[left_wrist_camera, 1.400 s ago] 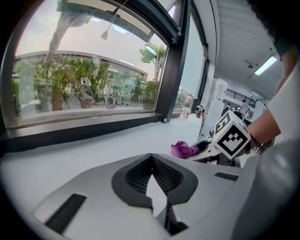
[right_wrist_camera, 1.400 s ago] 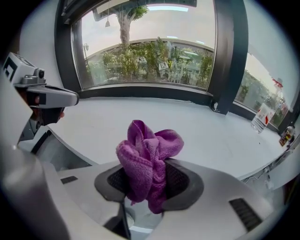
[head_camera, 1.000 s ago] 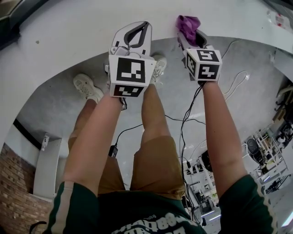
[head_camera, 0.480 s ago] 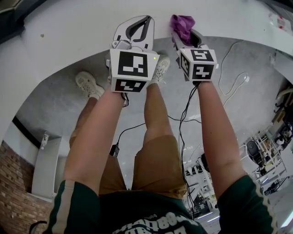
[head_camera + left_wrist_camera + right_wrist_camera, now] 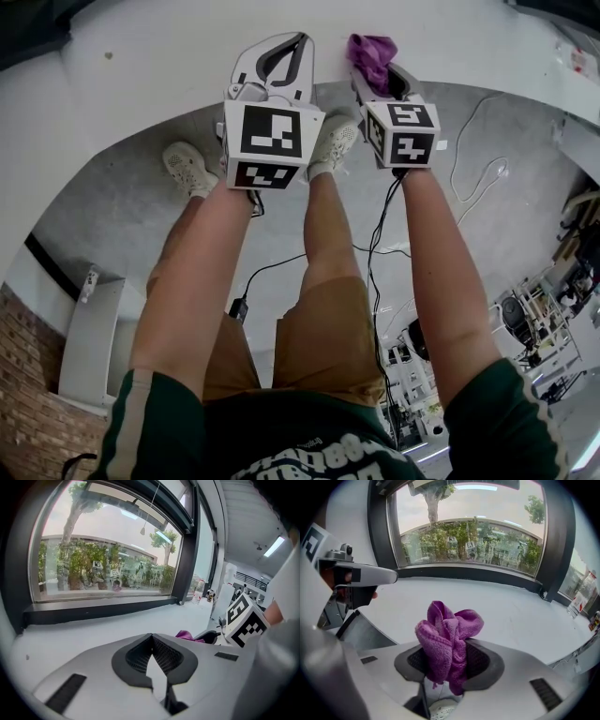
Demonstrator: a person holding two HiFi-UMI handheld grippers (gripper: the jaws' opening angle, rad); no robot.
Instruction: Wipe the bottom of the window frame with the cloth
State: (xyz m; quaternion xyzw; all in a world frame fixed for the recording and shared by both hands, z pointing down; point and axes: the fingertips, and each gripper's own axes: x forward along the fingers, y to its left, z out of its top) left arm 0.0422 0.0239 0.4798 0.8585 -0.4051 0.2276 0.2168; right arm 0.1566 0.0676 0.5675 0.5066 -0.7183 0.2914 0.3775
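Grey floor (image 5: 122,234), brick wall (image 5: 28,422) lower left, white cable (image 5: 497,172) at right, trees (image 5: 79,564) outside.

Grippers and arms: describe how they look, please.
Left gripper and right gripper: white moulded shells with dark ribbed pads, each carrying a white cube printed with black square markers. A black cable hangs from the right one. Sleeves are short and dark green, the left with a pale stripe.

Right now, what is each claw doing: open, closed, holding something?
Left claw: closed, nothing between its tips.
Right claw: closed on the purple cloth.
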